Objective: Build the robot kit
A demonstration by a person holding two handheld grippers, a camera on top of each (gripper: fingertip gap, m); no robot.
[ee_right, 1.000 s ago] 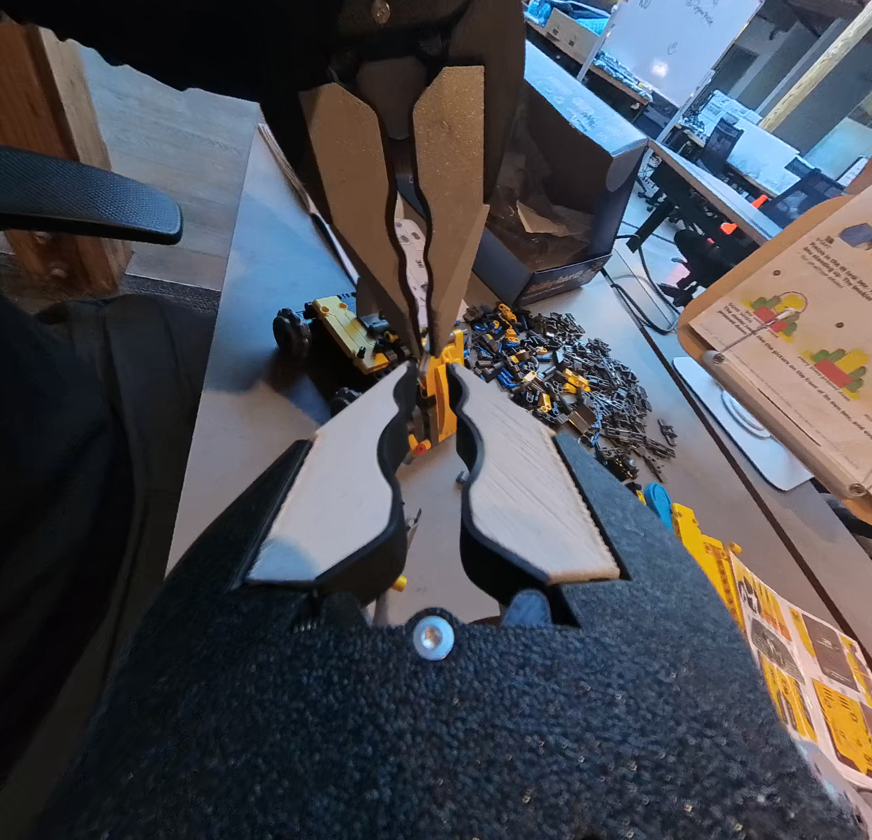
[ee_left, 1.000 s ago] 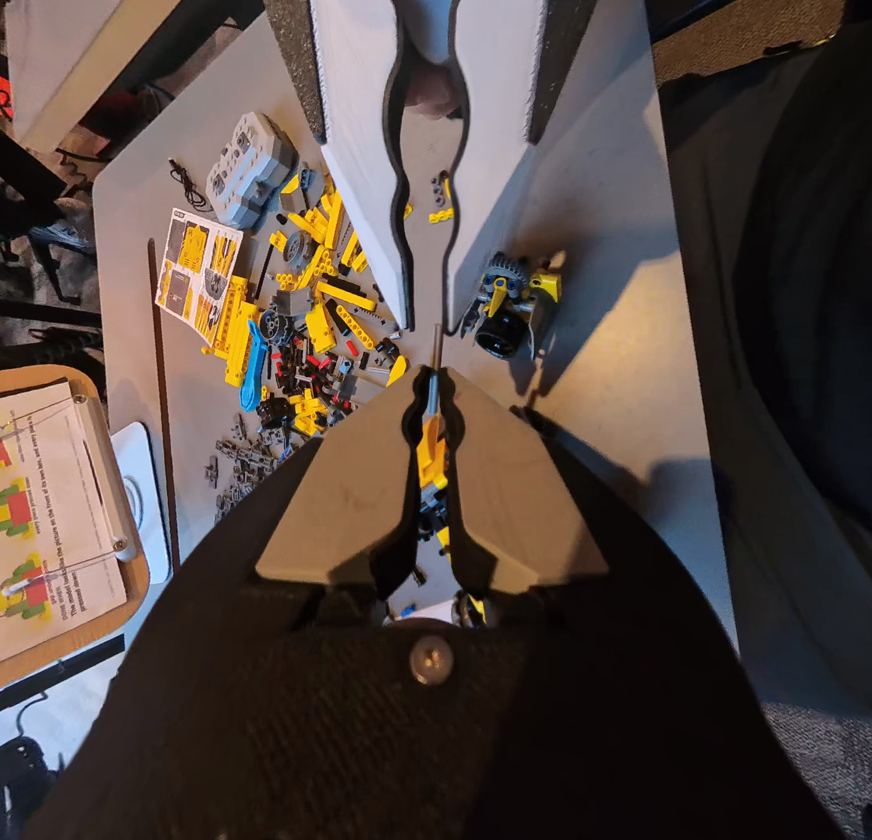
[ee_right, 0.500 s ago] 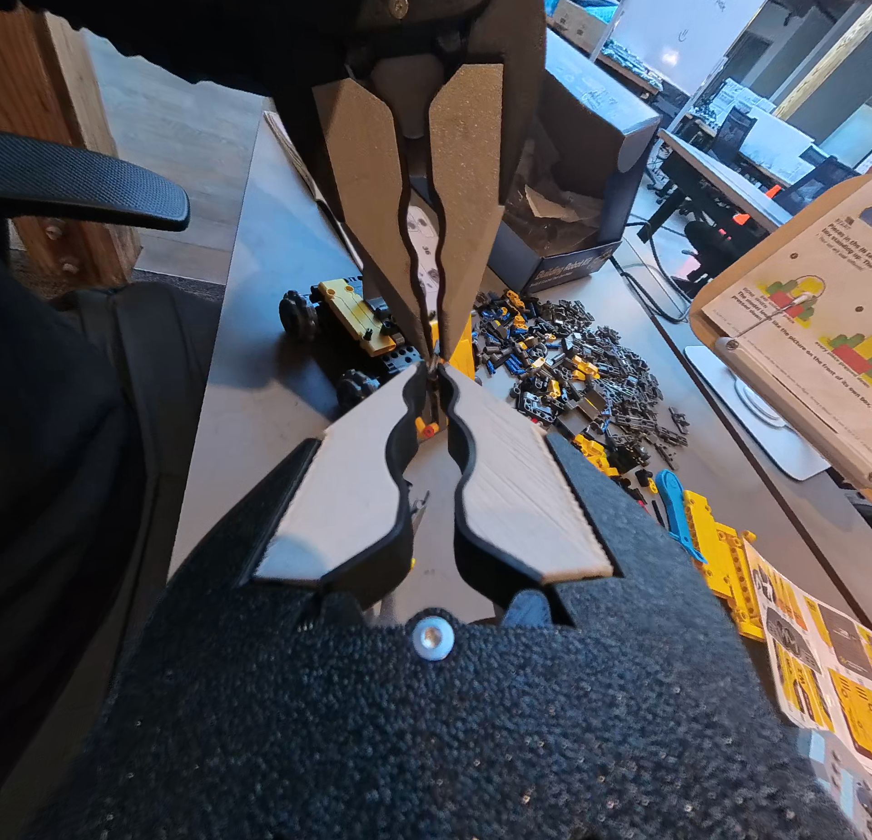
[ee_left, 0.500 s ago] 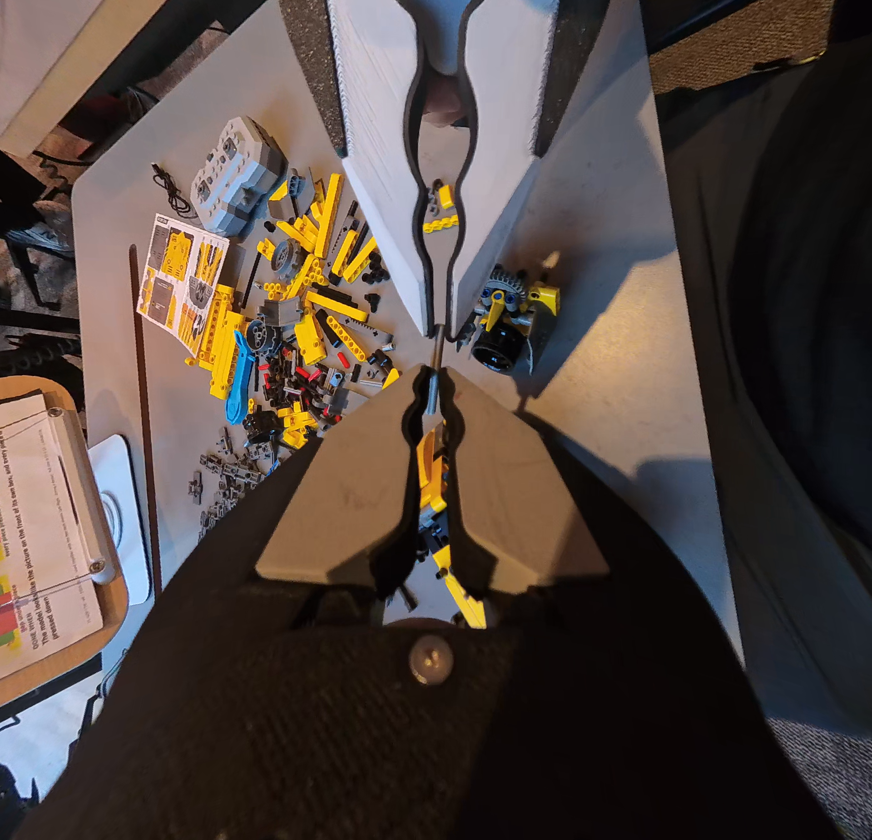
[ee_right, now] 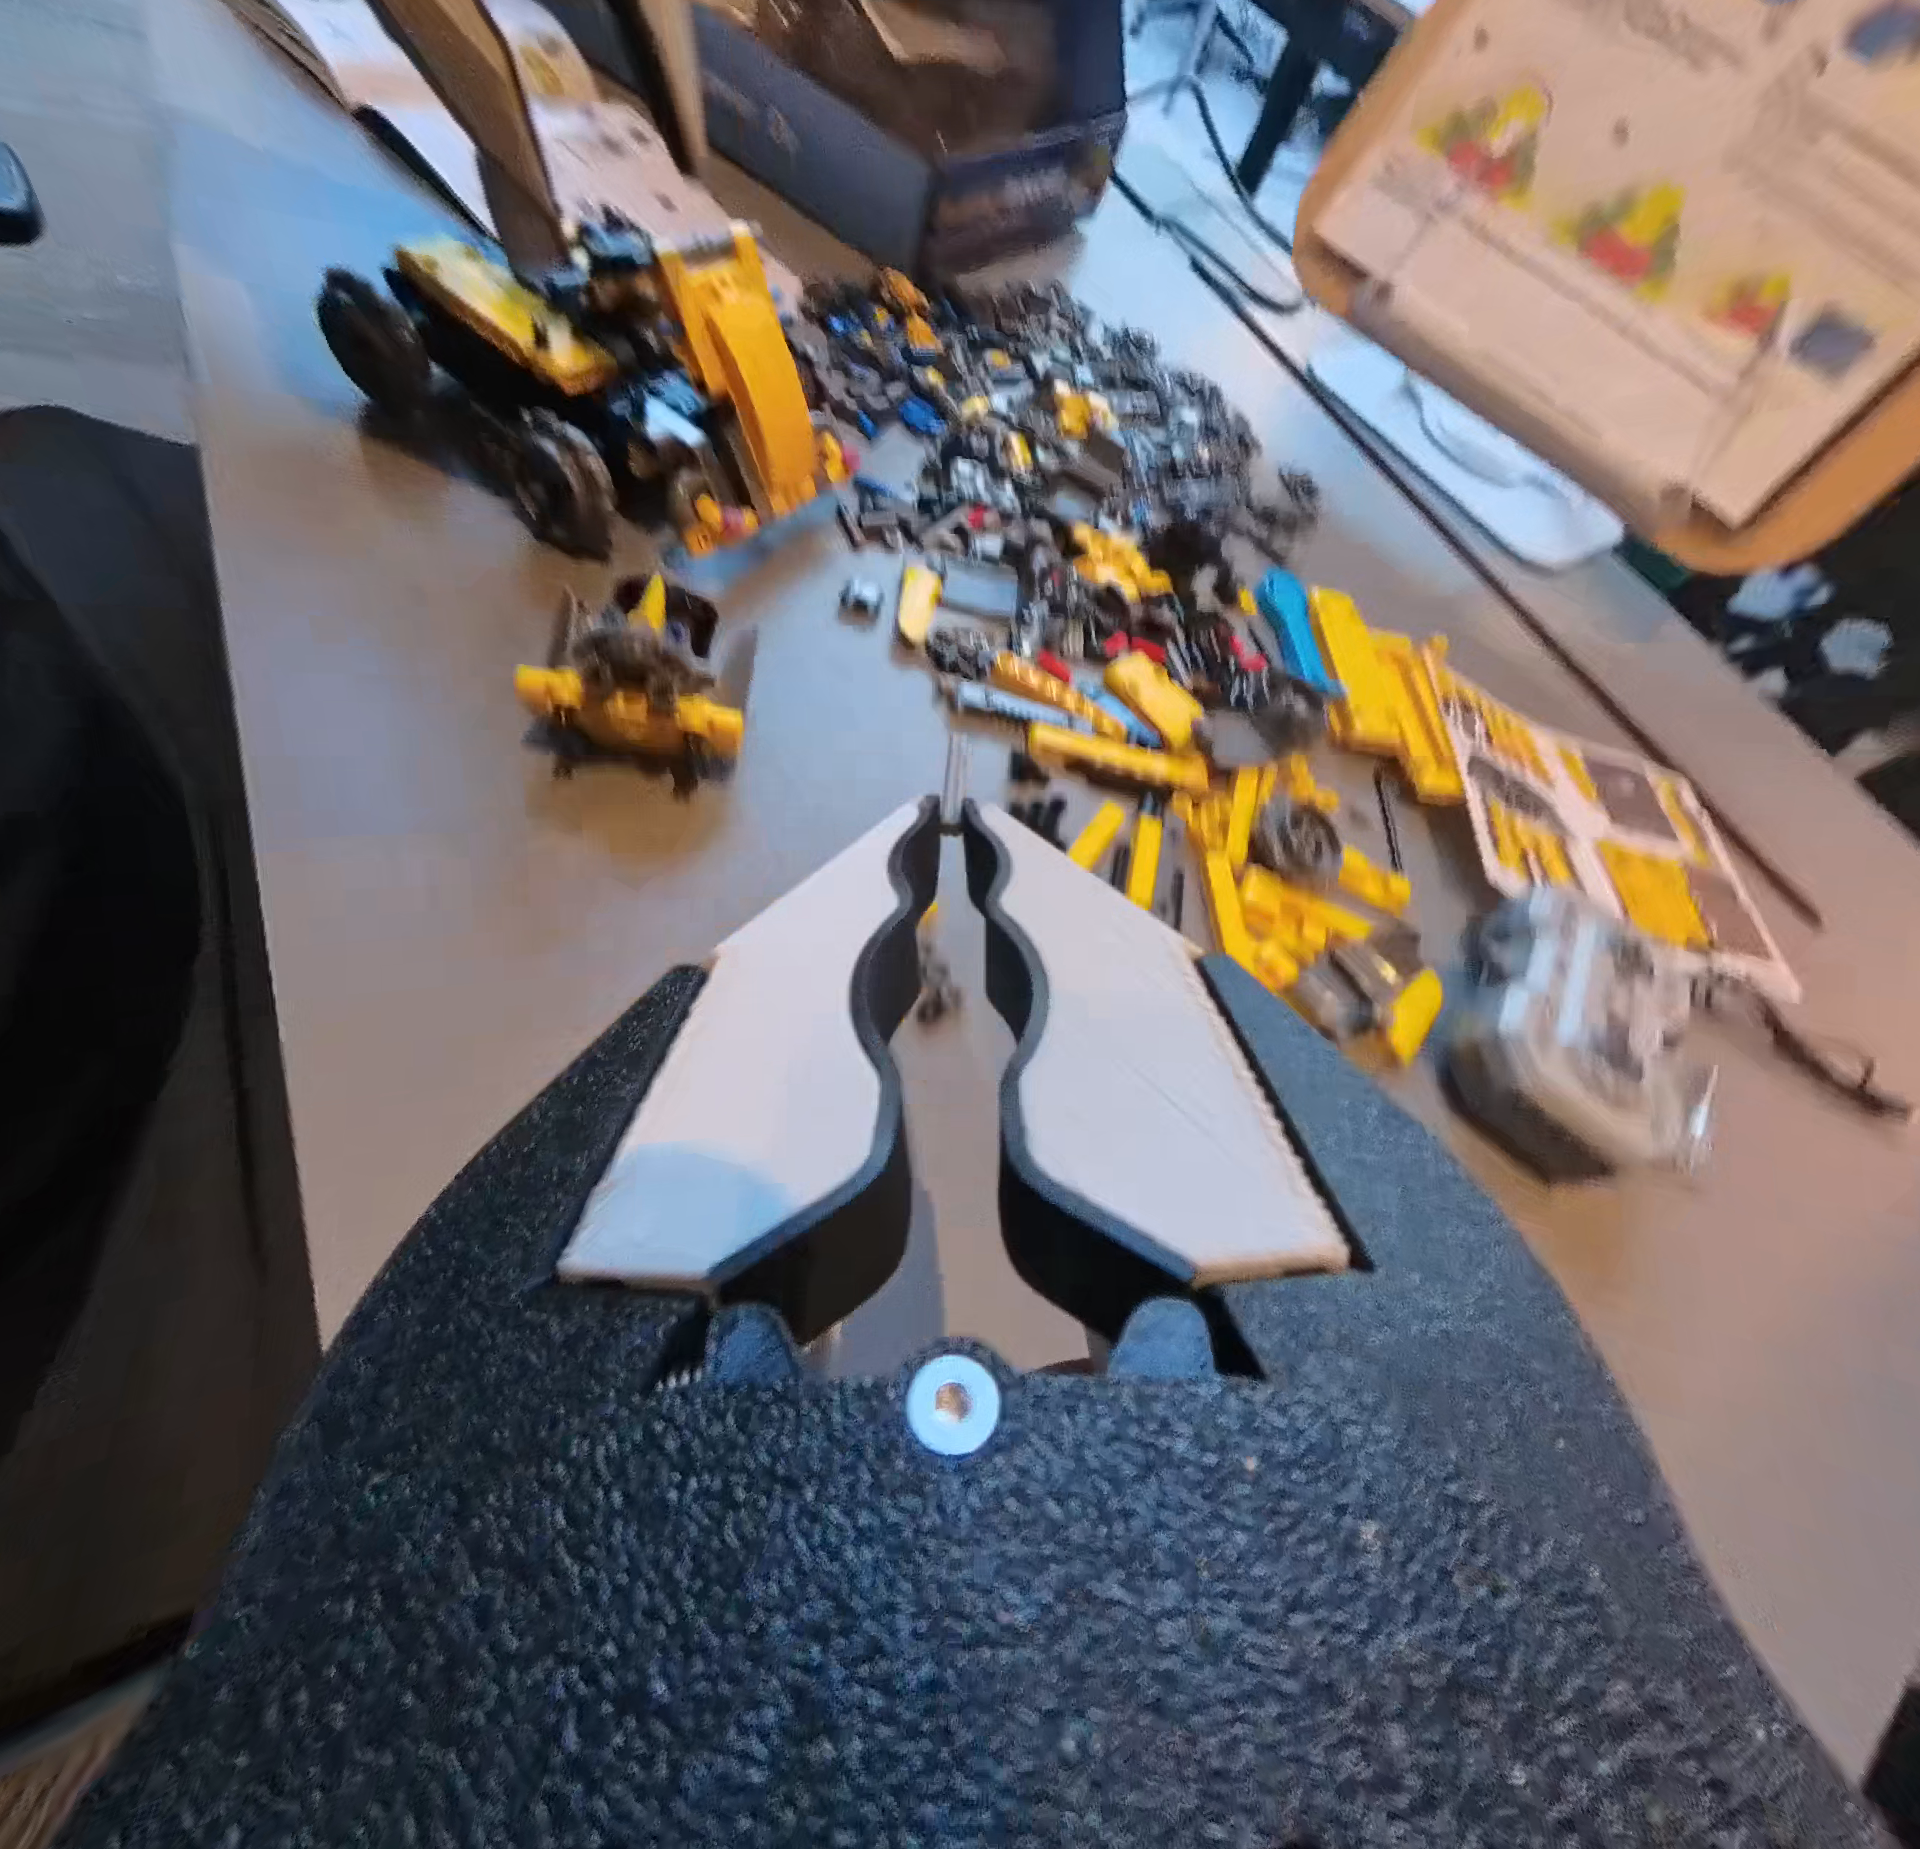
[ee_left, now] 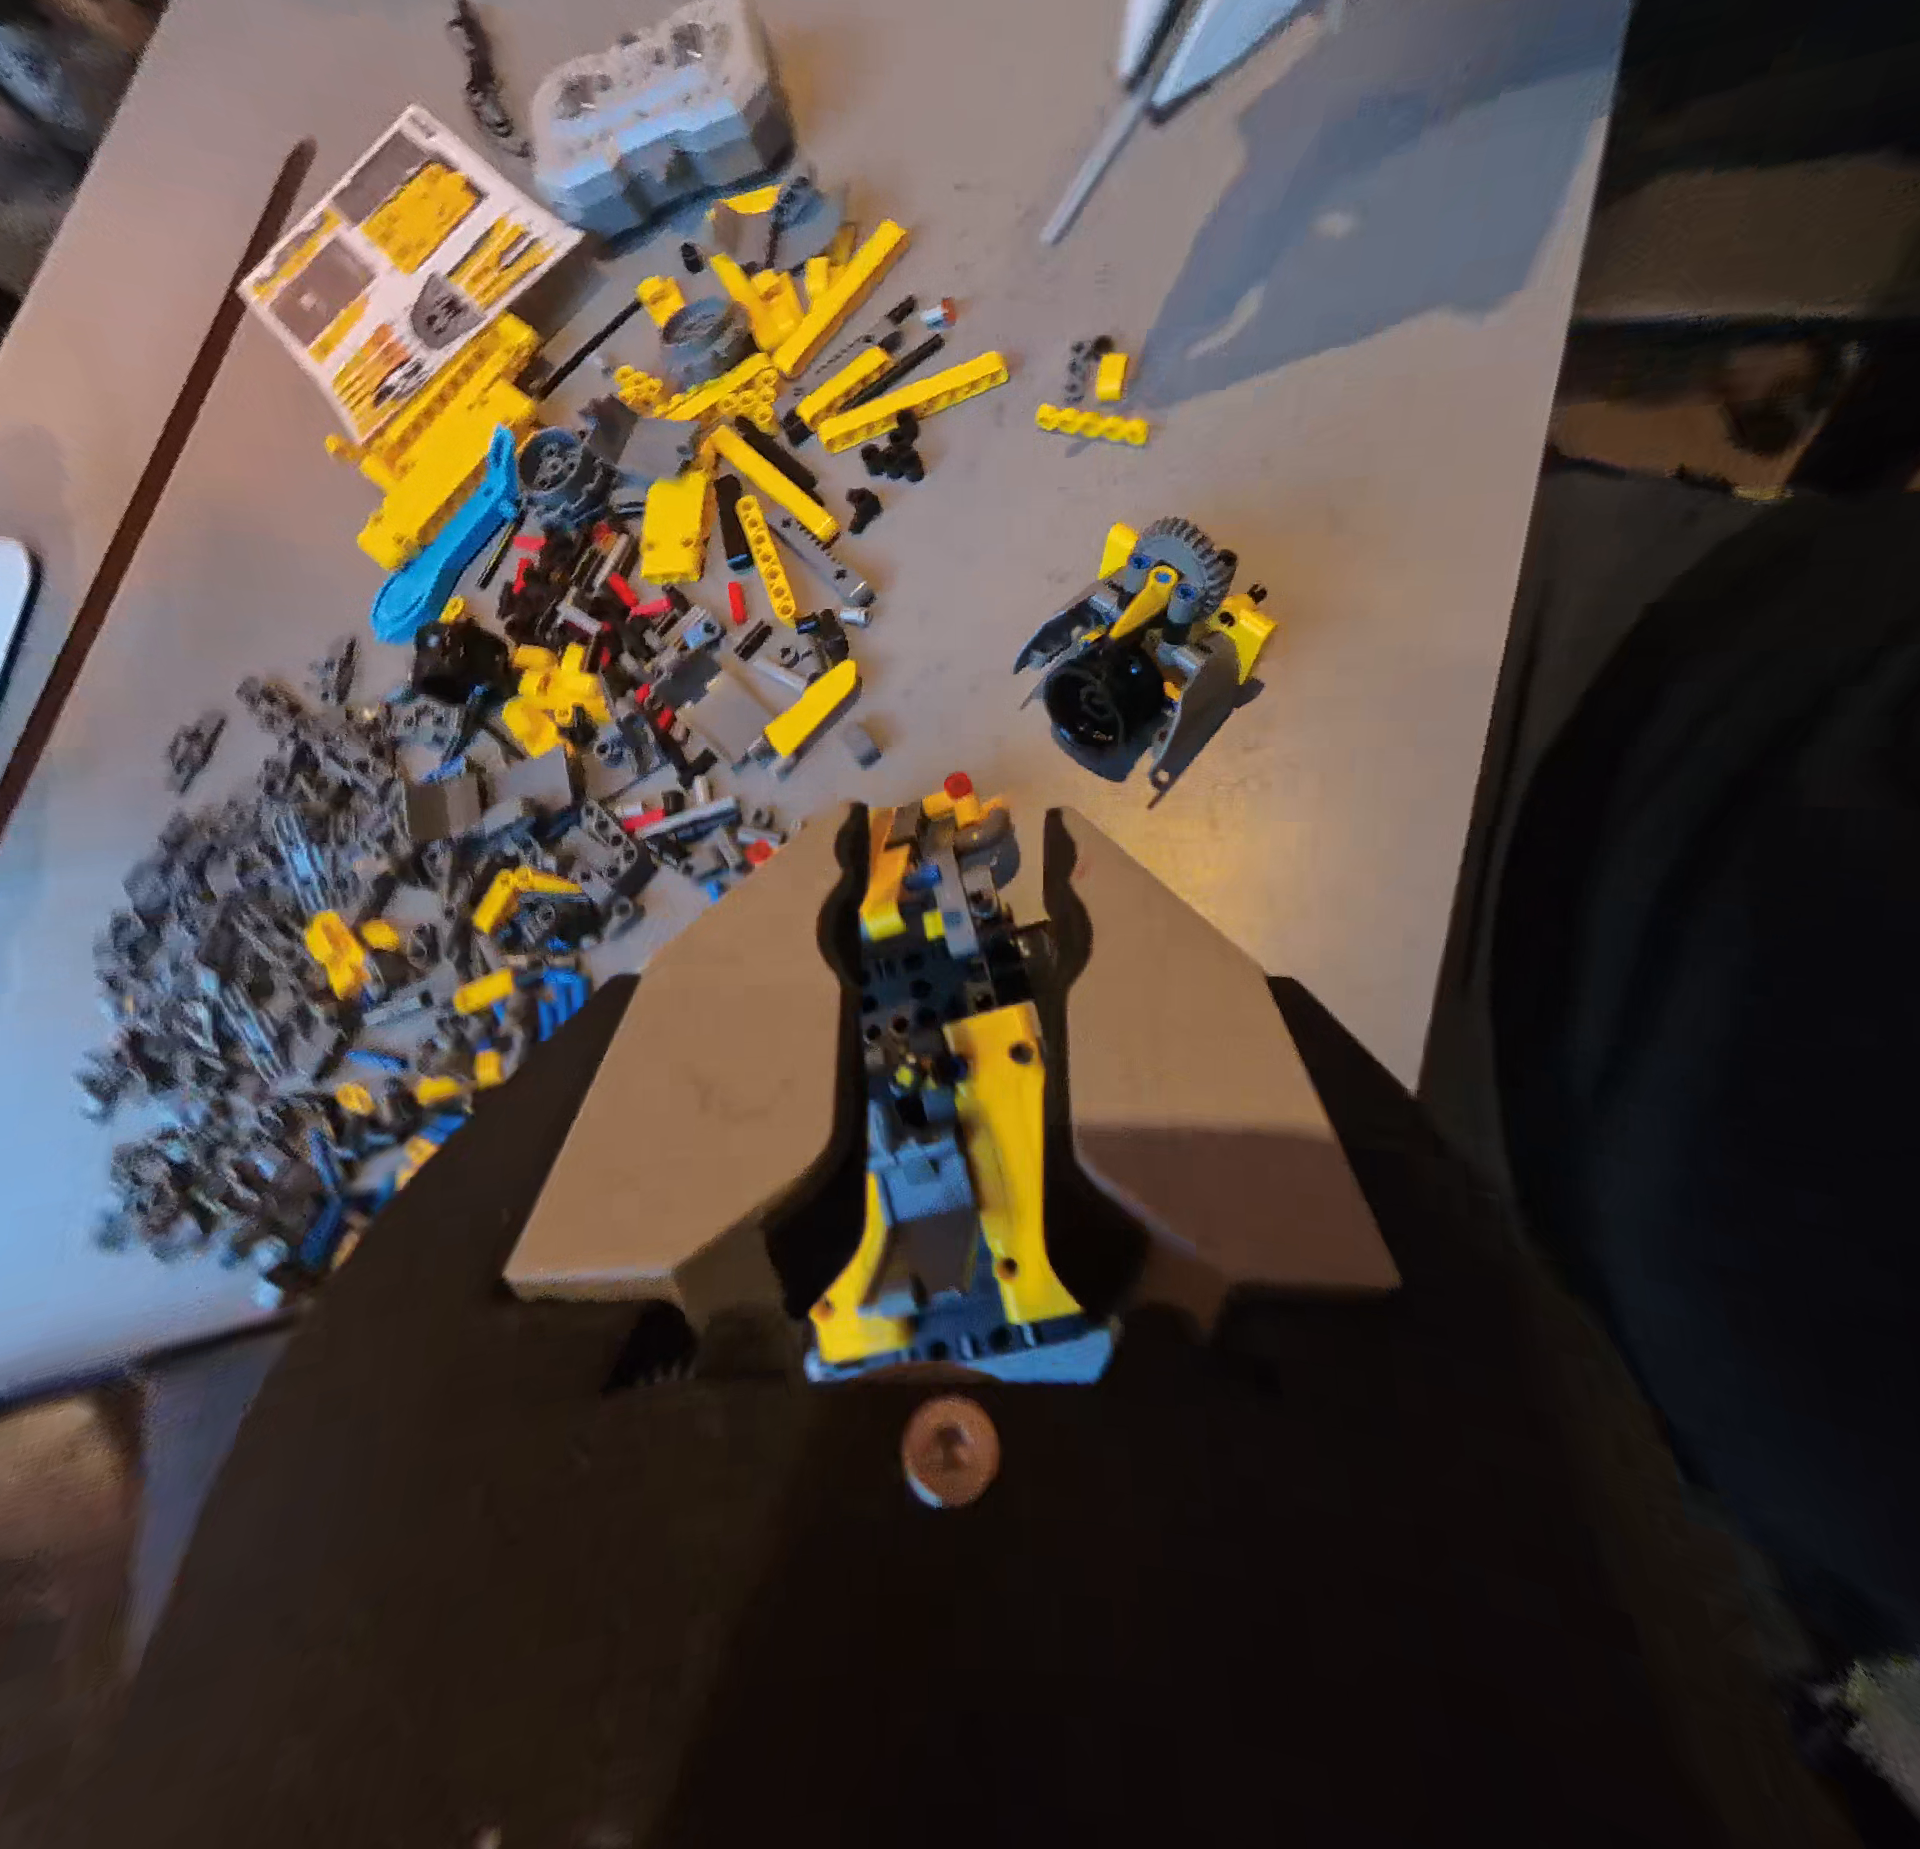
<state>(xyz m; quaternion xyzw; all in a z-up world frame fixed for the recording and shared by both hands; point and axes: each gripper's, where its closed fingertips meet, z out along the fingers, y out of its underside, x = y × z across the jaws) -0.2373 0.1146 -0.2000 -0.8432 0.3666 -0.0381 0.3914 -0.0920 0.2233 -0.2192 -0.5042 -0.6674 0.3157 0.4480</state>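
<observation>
The left hand-held gripper (ee_left: pixel 951 833) is clamped on a yellow, grey and black brick-built vehicle chassis (ee_left: pixel 940 1082), which fills the gap between its fingers. The right hand-held gripper (ee_right: pixel 951 812) has its tips pinched together on a thin grey metal-looking axle rod (ee_right: pixel 953 776) that pokes out toward twelve o'clock, clear of the chassis. On the grey counter (ee_left: pixel 1351 428), a small yellow and grey gear sub-assembly with a black wheel (ee_left: pixel 1143 656) sits at one o'clock from the left hand-held gripper; loose yellow, black and grey bricks (ee_left: pixel 665 552) spread at ten o'clock.
</observation>
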